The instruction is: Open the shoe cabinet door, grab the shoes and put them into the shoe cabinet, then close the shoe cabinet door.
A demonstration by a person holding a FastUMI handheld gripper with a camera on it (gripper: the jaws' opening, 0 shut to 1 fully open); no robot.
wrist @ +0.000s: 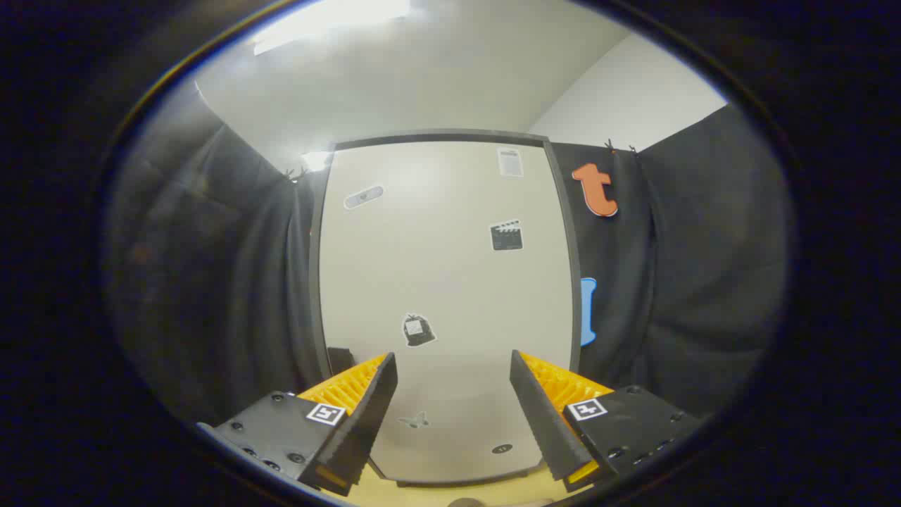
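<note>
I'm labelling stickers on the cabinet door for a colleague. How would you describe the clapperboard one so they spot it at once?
Start at the pale shoe cabinet door with its dark frame, closed, beyond the open tongs. On its upper right part, below the small white paper label, sits the clapperboard sticker. It is the only dark square with a striped top bar.

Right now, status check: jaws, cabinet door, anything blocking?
Gripper open, jaws spread, holding nothing. Shoe cabinet door shut, straight ahead beyond the jaws. Nothing between jaws and door.
</note>
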